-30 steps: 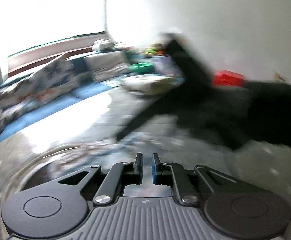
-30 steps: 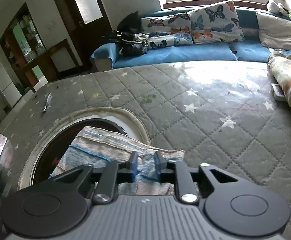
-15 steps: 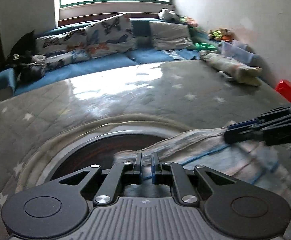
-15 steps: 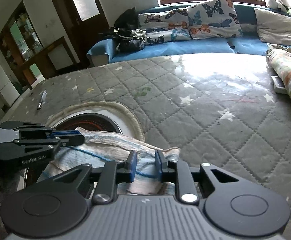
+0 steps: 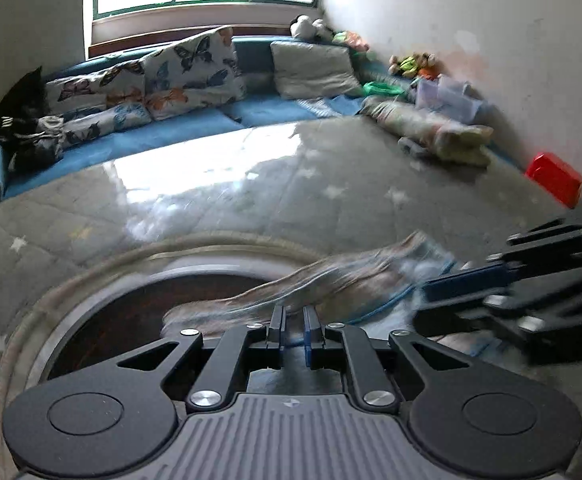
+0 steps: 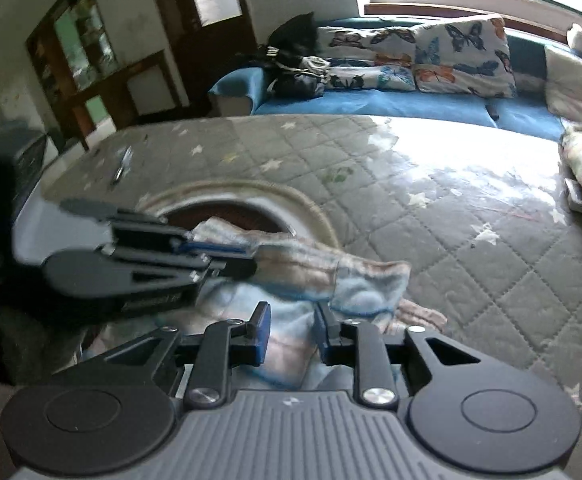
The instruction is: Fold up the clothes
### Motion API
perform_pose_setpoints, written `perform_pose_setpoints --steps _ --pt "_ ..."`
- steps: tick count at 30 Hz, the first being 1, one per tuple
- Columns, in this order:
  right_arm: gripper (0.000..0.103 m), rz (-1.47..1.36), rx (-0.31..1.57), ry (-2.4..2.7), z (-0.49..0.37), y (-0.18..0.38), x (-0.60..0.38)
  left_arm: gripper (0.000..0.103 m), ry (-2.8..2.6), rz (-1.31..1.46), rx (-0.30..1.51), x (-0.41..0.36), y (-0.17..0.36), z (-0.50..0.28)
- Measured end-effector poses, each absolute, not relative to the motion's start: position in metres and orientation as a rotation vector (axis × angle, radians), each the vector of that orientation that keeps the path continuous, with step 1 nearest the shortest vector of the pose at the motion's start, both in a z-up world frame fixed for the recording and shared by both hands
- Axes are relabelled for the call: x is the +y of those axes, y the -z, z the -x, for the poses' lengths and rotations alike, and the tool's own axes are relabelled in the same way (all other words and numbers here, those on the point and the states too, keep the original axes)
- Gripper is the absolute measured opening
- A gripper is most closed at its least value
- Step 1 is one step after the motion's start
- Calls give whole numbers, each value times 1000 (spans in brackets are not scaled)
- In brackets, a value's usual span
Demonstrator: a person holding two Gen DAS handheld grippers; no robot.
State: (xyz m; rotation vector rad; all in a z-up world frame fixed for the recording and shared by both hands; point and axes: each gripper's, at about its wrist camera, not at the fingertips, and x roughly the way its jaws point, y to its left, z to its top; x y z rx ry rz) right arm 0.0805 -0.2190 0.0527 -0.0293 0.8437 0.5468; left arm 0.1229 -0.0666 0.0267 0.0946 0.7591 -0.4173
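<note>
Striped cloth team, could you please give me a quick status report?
Left gripper shut on striped cloth. Right gripper opening, cloth between its fingers. Cloth half lifted over quilted mat. Nothing in the way.

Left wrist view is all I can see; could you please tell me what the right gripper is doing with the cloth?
Observer: The right gripper has its jaws opening; the cloth lies between them, not pinched.
Operator: Thank you. Does my left gripper really have the cloth?
Observer: Yes. Seen from the side, the left gripper is shut on the cloth's raised edge.
Operator: Is anything lying on the quilt outside my view?
Observer: A small pen-like thing lies on the quilt near the edge by the dark door, apart from the cloth.
</note>
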Motion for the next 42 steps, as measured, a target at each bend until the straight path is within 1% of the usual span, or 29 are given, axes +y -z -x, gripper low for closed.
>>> perform_pose_setpoints --steps 3,11,18,23,25,30,31,33,35,38,42 --pt "30 77 824 -567 -70 -55 -210 11 426 -95 739 -65 -33 -115" --pt "30 101 839 -540 -47 -53 -217 11 376 -126 731 -45 -34 -88" --pt "31 92 818 -521 -8 -56 -229 11 372 -89 714 -25 -37 -43" --pt "31 111 815 -512 15 -54 -231 11 359 -123 712 -19 -30 -7" --pt "31 98 814 -503 21 -53 -235 14 335 -145 715 -15 -26 5" --pt "31 57 809 -479 32 -55 -246 14 278 -125 710 8 -29 26" --pt "31 49 808 -474 33 -56 -248 16 281 -117 704 12 -31 33" --pt "31 32 798 -468 36 -57 -251 23 309 -113 695 14 -34 46" --pt "32 9 790 -464 37 -58 -253 28 341 -122 693 10 -34 54" --pt "32 -10 793 -458 36 -56 -252 30 361 -138 696 -1 -29 58" --pt "32 -21 793 -449 37 -53 -250 30 350 -130 721 -8 -22 53"
